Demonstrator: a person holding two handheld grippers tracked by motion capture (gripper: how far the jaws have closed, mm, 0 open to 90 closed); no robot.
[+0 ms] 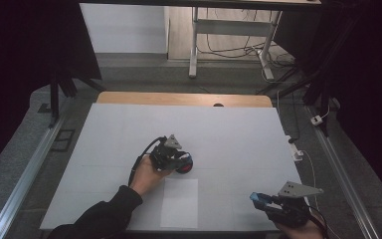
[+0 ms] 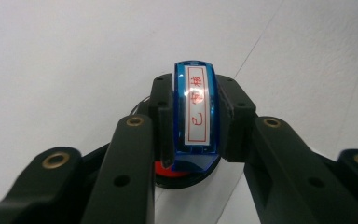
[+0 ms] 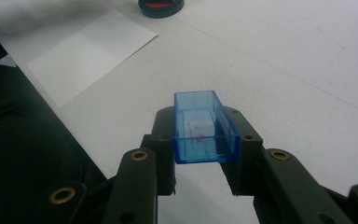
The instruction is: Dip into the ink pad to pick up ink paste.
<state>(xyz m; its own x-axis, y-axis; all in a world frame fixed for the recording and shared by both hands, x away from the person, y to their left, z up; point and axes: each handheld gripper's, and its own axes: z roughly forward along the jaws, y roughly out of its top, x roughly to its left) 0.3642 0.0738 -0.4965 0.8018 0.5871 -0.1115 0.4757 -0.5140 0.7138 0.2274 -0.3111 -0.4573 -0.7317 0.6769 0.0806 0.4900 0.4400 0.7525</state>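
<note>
High view down on white table (image 1: 229,134), both tool views close, sharing it

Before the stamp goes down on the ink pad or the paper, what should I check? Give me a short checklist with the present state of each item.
1. Left hand-held gripper shut on the blue stamp: ok.
2. Stamp above the round ink pad: ok.
3. Stamp face inked: cannot tell, it is hidden.
4. Right hand-held gripper shut on the clear blue cap, away from the pad: ok.
5. White paper sheet lies flat and uncovered on the table: ok.
</note>
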